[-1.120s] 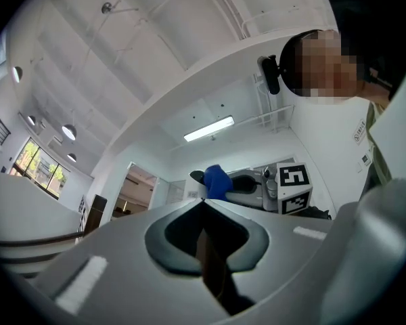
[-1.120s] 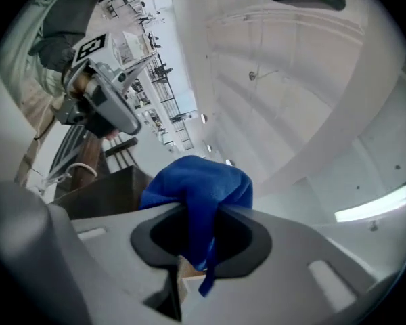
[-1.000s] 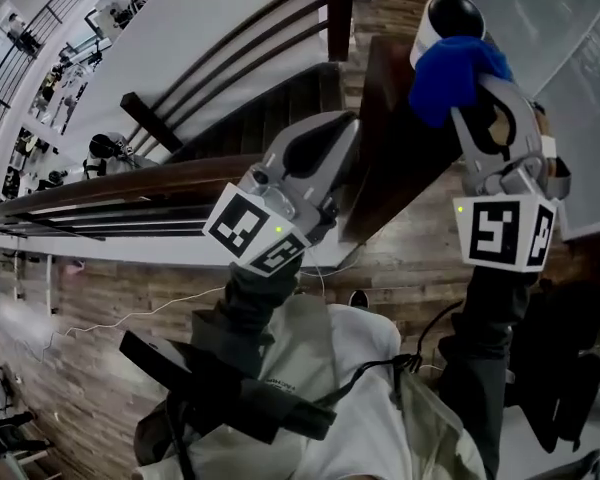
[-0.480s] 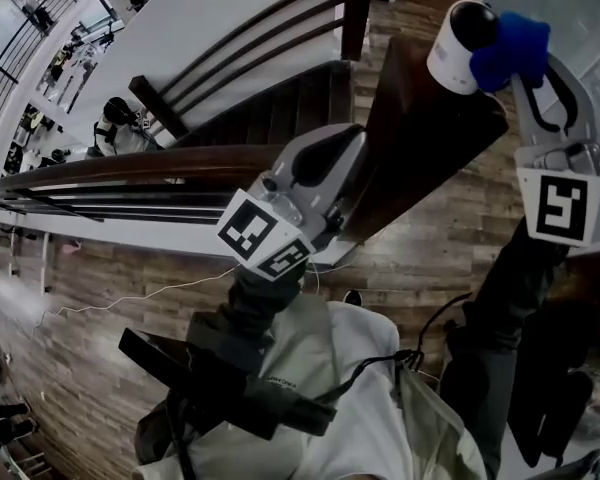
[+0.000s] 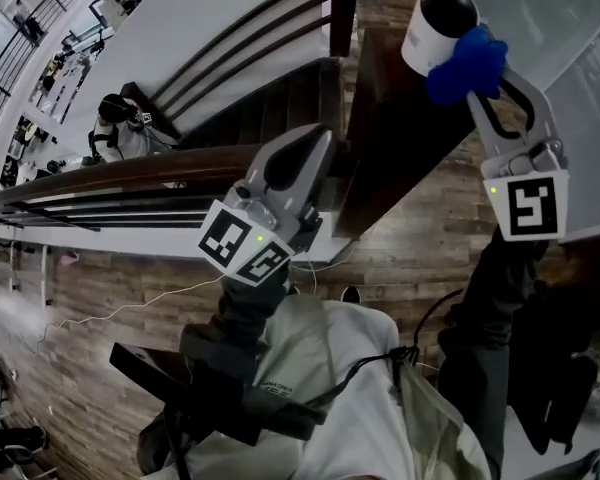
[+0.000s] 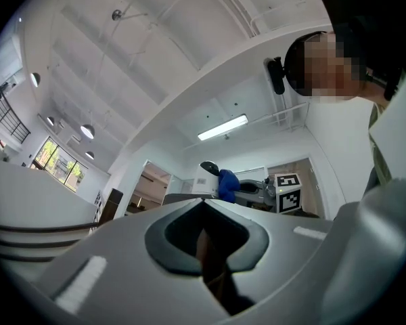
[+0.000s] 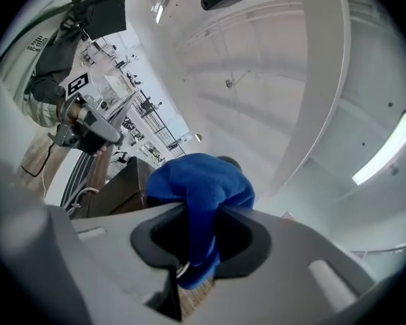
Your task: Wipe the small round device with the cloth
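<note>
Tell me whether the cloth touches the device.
Touching. The head view shows the cloth bunched against the device, with no gap between them.

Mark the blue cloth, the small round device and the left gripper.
blue cloth [image 5: 467, 63], head view, middle of the bunched fabric.
small round device [image 5: 447, 10], head view, its black top.
left gripper [image 5: 313, 143], head view, tip of its shut jaws.

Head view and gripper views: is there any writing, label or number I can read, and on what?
None reads clearly.
Jacket: small line of print, too small to read.
Device: faint mark on its side, blurred.
Left cube, right cube: black-and-white square patterns, no words.
</note>
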Motion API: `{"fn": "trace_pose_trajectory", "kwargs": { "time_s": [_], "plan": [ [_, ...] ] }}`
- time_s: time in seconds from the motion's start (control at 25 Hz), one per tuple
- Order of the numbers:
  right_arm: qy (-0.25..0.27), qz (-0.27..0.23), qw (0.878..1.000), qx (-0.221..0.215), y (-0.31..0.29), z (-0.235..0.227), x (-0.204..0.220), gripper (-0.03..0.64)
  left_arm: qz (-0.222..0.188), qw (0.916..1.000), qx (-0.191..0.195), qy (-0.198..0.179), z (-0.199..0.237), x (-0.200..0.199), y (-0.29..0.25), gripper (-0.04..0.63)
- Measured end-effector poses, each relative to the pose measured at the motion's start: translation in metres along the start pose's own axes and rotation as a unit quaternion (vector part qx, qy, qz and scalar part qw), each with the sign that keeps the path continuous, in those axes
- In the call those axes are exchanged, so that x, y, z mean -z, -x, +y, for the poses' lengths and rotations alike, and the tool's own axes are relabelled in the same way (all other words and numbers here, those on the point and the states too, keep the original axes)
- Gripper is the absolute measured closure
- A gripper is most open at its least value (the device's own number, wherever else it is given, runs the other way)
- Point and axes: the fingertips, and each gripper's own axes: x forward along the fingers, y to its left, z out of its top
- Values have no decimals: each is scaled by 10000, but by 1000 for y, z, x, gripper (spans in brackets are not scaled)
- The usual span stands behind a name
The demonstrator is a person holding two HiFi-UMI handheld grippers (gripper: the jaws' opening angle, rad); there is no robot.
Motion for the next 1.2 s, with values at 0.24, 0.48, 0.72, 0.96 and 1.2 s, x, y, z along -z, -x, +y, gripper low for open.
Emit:
{"fn": "trace_pose_trajectory", "kwargs": {
  "time_s": [0.24, 0.48, 0.72, 0.96, 1.2],
  "plan": [
    [-195, -243, 9969, 723, 9, -66, -16, 529, -27, 9999, -137, 4, 1, -5, 11, 595],
    [-1435, -1382, 9749, 999, 1, -115, -27, 529, 13, 9996, -268, 23, 8, -1, 20, 595],
    [-1603, -1096, 9807, 203, -25, -45, 2, 535, 101, 9993, -355, 21, 10, 1, 29, 595],
    [-1147, -564, 9918, -72, -17, -22, 14, 535, 142, 9994, -312, 76, 13, 8, 21, 595],
    [-630, -529, 9963, 256, -9, -35, -7, 534, 154, 9996, -206, 126, 8, 10, 15, 595]
  ]
}}
